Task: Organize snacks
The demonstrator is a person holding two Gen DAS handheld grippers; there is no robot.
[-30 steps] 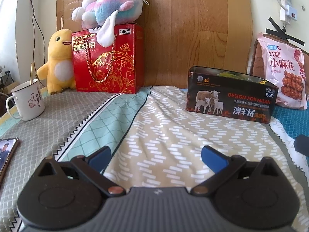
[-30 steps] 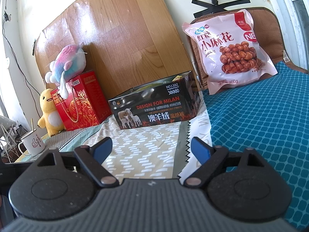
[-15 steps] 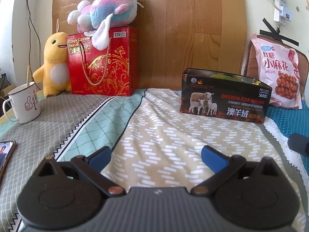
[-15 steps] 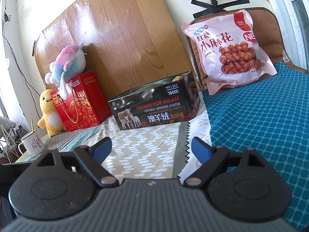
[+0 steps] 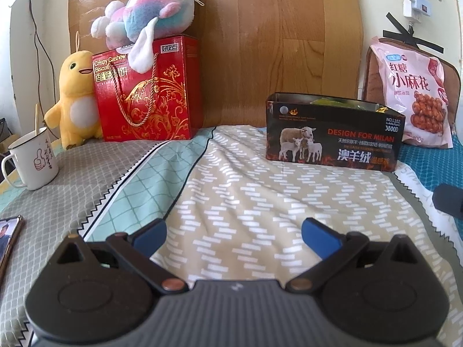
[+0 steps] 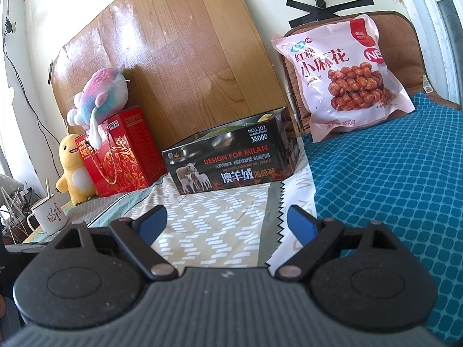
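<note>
Bed surface, patterned sheet under both grippers, wood board against the far wall. Left gripper low over the sheet, blue pads wide apart, nothing between them. Right gripper same — jaws spread, empty, over the seam where the beige sheet meets a teal cover on the right. Black tin sits far-centre on the sheet, lid off, some greenish packets inside, can't tell what. Pink snack bag stands far right, leaning on a brown cushion, well apart from the tin. Red biscuit box far left, pastel plush on top of it, yellow duck plush just beside its left side. White mug with a stick in it — near-left of the duck. Phone at the left edge.
</note>
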